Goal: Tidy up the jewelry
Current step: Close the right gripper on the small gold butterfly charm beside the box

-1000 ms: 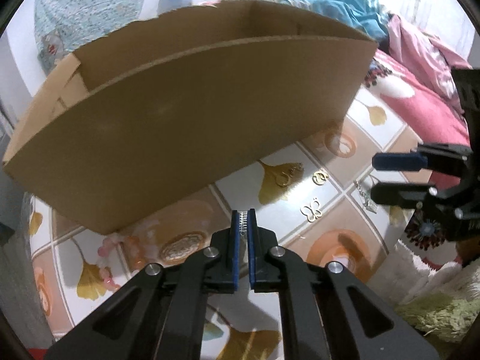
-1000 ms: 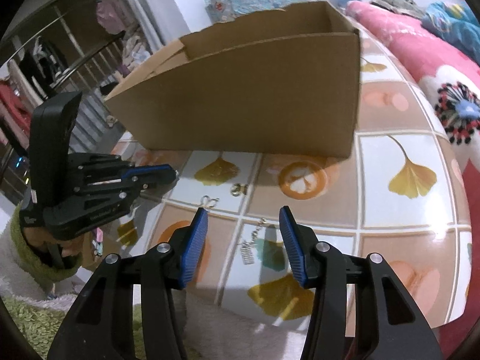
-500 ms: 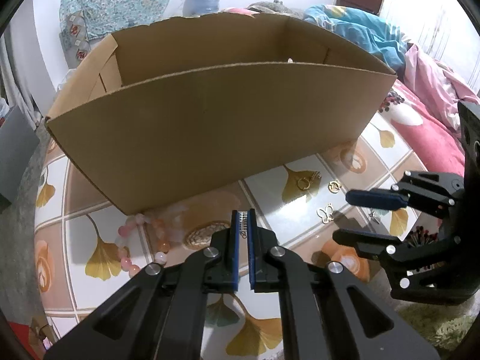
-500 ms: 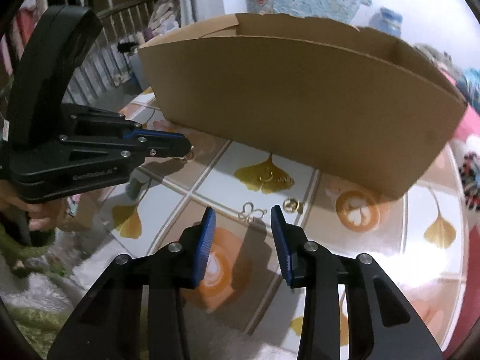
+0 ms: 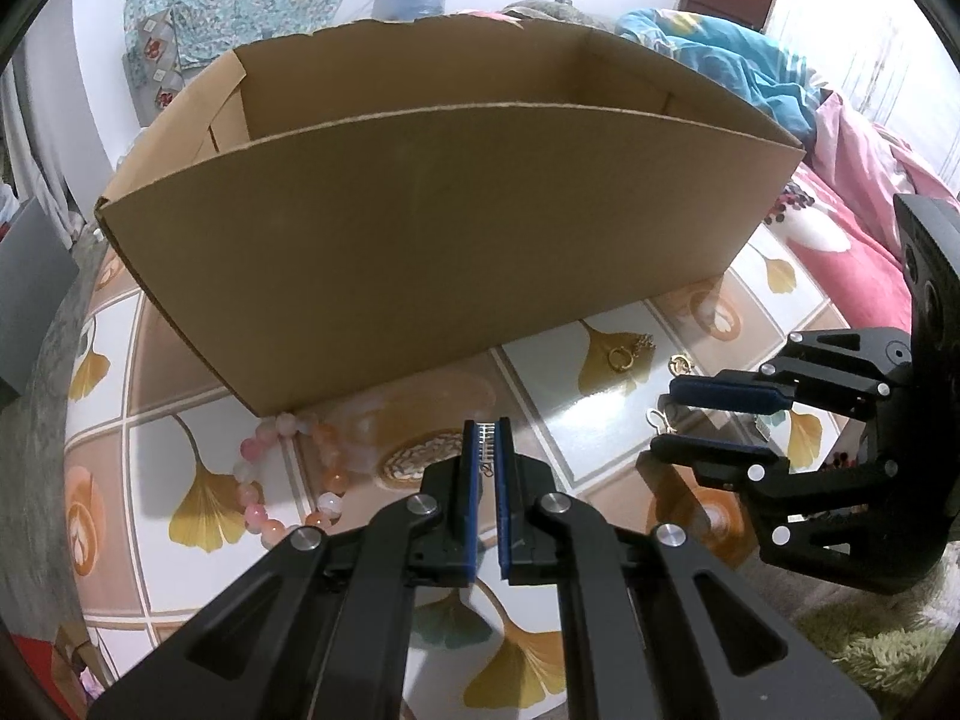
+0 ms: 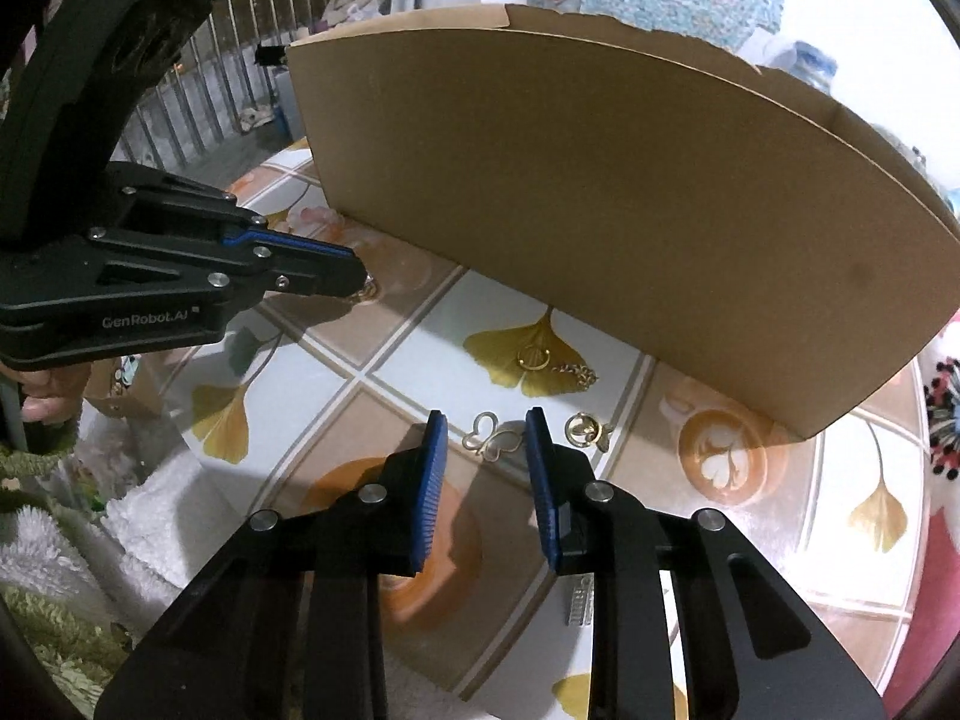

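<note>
My left gripper (image 5: pixel 486 427) is shut on a small silver earring (image 5: pixel 486 441) and holds it above the table, in front of the open cardboard box (image 5: pixel 444 228). It also shows in the right wrist view (image 6: pixel 360 276), with the piece dangling at its tip. My right gripper (image 6: pixel 485 429) is open, low over a gold butterfly pendant (image 6: pixel 495 443); it also shows in the left wrist view (image 5: pixel 666 417). A gold ring with chain (image 6: pixel 540 360) and a small gold round earring (image 6: pixel 582 427) lie near the box. A pink bead bracelet (image 5: pixel 282 480) lies by the box's left corner.
The table has a tiled ginkgo-leaf cloth (image 5: pixel 210 498). A silver comb-like piece (image 6: pixel 579 600) lies under my right gripper. A bed with pink and blue covers (image 5: pixel 840 138) is at the right. Green and white fluffy rugs (image 6: pixel 54 570) lie below the table's edge.
My left gripper has drawn back and up from the box with the earring. My right gripper has moved left and forward, down over the butterfly pendant, narrowing a little.
</note>
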Demonstrator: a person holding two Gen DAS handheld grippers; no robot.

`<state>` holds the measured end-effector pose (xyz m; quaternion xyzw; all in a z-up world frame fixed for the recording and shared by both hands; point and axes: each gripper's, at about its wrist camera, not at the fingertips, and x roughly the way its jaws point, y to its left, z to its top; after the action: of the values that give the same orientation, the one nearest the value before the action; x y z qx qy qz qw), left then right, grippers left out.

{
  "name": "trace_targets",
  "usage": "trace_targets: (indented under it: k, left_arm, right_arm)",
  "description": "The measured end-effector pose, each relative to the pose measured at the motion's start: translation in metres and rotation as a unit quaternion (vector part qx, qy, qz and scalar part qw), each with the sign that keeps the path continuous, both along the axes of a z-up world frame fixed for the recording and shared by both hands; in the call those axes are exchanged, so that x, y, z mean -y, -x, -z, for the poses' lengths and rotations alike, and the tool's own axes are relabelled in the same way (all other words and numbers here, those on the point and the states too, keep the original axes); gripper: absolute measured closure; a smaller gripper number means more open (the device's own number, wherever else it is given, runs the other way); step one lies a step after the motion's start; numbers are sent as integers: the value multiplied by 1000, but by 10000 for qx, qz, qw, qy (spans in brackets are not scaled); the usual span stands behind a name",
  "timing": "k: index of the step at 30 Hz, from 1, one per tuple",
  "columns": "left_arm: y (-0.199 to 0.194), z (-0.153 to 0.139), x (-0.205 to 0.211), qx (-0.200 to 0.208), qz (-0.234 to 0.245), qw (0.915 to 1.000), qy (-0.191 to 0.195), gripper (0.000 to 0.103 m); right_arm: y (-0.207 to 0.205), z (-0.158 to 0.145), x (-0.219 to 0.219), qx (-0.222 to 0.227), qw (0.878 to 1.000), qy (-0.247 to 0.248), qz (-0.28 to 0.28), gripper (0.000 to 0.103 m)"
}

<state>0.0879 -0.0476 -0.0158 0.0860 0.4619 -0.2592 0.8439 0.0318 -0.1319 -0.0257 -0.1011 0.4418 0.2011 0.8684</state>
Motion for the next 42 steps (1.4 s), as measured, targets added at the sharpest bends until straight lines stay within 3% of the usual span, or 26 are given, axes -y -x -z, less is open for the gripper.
trace_targets:
  k: [2, 7, 9, 10, 17, 20, 23, 37, 39, 42]
  left_arm:
    - [0, 0, 0, 4, -1, 10000, 3, 99]
    - [1, -1, 0, 17, 3, 10000, 7, 99]
    - [0, -1, 0, 16, 1, 10000, 11, 99]
    - [0, -1, 0, 19, 0, 10000, 8, 99]
    - [0, -2, 0, 39, -9, 10000, -7, 99]
    - [0, -2, 0, 30, -11, 10000, -2, 99]
    - [1, -1, 0, 28, -5, 10000, -3, 99]
    - [0, 3, -2, -15, -17, 10000, 37, 99]
    - [-1, 3, -2, -24, -16, 10000, 49, 99]
    - [-1, 4, -3, -19, -16, 10000, 59, 99]
  right_arm:
    - [1, -1, 0, -1, 10000, 23, -18, 86]
    - [0, -2, 2, -36, 10000, -46, -13, 86]
    - [0, -3, 2, -58, 9999, -98, -22, 100]
    - [0, -3, 2, -83, 9999, -115, -21, 100]
    - [2, -6, 2, -96, 9997, -202, 33, 96]
    - [1, -8, 4, -81, 9997, -248, 23, 83]
    - [-2, -7, 2, -99, 9998, -182, -67, 79]
    - [-18, -3, -15, -697, 9951, 398, -577, 78]
    - [-19, -3, -16, -703, 9948, 442, -592, 85]
    - [-20, -5, -10, -764, 9950, 345, -538, 85]
